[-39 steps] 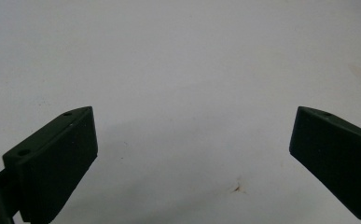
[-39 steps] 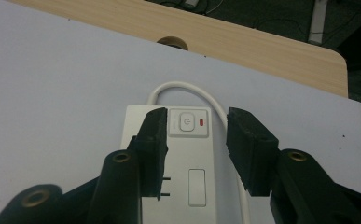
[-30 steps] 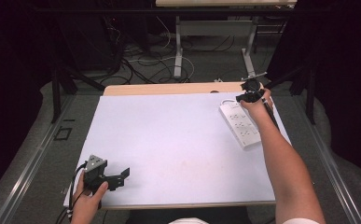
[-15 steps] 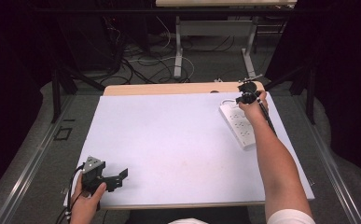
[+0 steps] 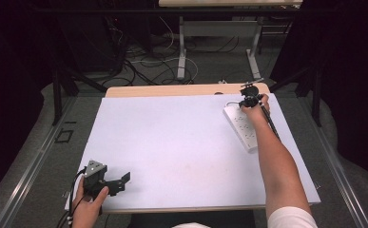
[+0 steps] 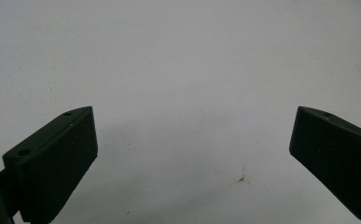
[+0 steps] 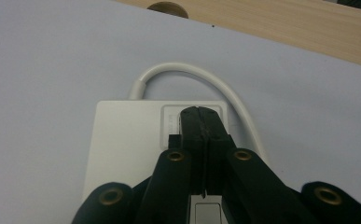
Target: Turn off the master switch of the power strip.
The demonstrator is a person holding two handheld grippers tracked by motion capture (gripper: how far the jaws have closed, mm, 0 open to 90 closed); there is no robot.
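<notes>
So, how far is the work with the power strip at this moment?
Reaching looks done: the right gripper, jaws shut with nothing between them, has its tips over the switch at the cable end of the power strip. Pressing seems in hand; whether it has flipped, I cannot tell. The left gripper rests open on the table.

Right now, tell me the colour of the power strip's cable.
White; the cable shows best in the right gripper view, looping from the power strip.

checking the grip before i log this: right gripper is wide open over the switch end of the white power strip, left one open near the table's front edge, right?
Not quite. The right gripper is shut, its jaws pressed together with the tips over the switch of the power strip, as the right gripper view shows. The rest holds: the left gripper is open.
</notes>
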